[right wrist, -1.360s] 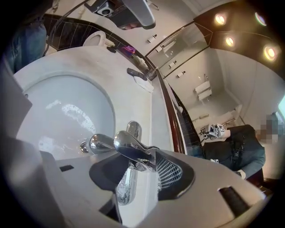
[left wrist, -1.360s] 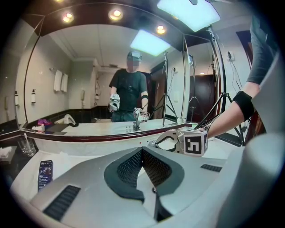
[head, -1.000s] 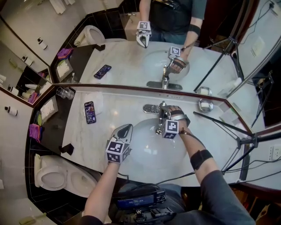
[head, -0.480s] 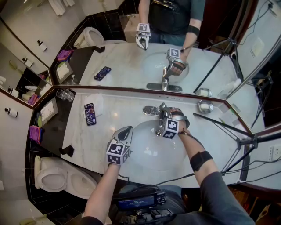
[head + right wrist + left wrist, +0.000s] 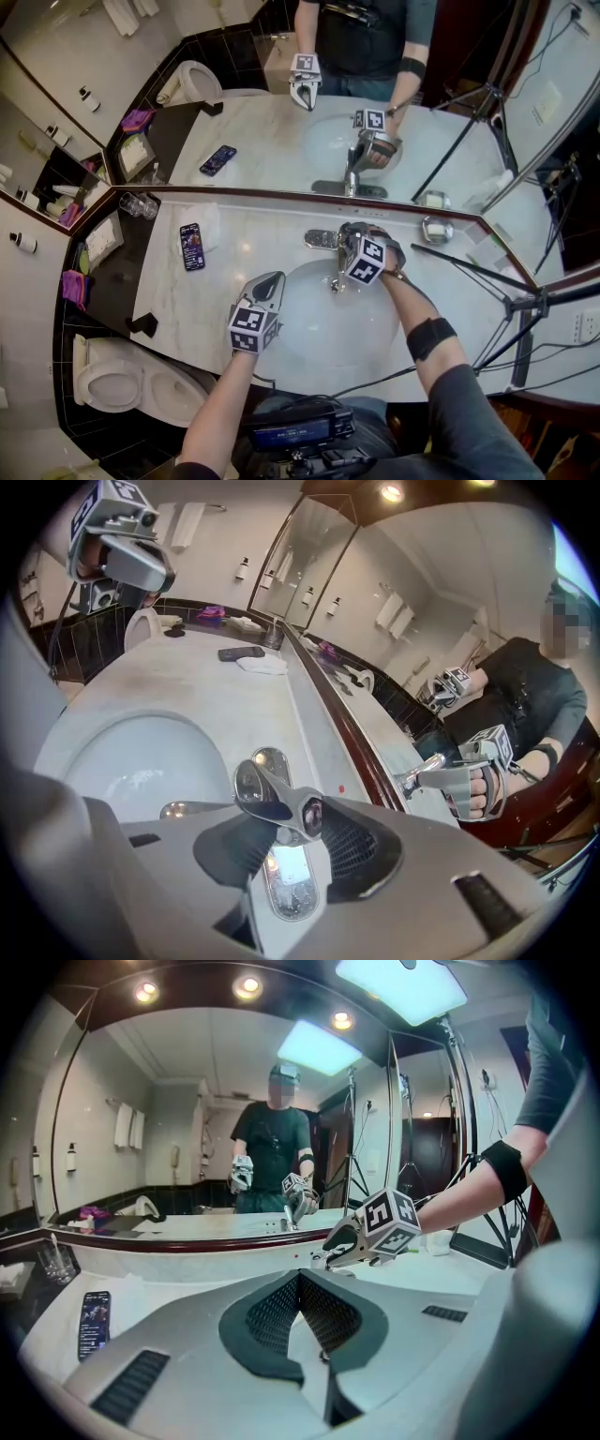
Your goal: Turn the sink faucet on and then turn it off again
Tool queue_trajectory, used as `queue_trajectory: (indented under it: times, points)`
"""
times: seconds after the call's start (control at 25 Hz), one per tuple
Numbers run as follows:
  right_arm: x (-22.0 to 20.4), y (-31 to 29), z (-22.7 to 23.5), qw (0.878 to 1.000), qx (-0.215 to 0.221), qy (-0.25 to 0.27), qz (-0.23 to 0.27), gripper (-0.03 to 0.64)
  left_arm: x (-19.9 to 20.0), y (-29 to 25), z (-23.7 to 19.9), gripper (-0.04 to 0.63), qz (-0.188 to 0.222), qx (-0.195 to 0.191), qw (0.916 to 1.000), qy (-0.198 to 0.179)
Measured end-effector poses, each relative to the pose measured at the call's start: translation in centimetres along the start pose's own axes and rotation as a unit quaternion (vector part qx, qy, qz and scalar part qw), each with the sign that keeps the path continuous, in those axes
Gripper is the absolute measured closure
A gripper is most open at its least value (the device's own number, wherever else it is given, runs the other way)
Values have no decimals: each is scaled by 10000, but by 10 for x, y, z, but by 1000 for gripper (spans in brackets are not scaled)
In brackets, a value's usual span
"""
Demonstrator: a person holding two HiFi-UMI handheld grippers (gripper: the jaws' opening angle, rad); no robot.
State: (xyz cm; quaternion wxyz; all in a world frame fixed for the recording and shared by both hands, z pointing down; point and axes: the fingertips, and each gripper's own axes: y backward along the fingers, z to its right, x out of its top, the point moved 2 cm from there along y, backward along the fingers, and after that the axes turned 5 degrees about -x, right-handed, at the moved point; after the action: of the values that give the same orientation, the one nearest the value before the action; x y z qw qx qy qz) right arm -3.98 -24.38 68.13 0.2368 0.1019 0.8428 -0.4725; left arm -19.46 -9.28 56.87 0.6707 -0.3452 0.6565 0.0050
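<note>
Closing right hand-held gripper (image 5: 289,829) (faucet lever (image 5: 265,794) between jaws)

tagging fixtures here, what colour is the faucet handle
The faucet handle is shiny silver chrome. It shows best in the right gripper view.

Left hand-held gripper (image 5: 298,1277) shut, empty; right hand-held gripper (image 5: 292,816), jaws just closing on faucet handle (image 5: 265,797).

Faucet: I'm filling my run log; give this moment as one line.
left gripper: shut, empty, at sink edge | right gripper: jaws just closing, clamped on faucet handle
</note>
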Motion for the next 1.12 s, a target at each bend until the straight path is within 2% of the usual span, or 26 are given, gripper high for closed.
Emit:
queue_trajectory:
  times: [0.24,0.52,0.64,0.88,1.12]
  points:
    - [2,0,6,9989,231,-406,17,449,0,2,-1,594,6,11,10000,-19]
    - [-2,-4,7,9979,359,-534,-13,449,-1,5,-4,594,11,52,10000,-18]
    - [-3,-3,5,9985,334,-435,-66,449,1,7,-4,594,22,79,10000,-15]
    - [-9,2,2,9998,-60,-138,-146,448,3,9,-2,594,84,104,9999,-11]
    - [-9,21,-3,9995,-214,166,-147,442,5,12,-1,594,147,96,9998,-25]
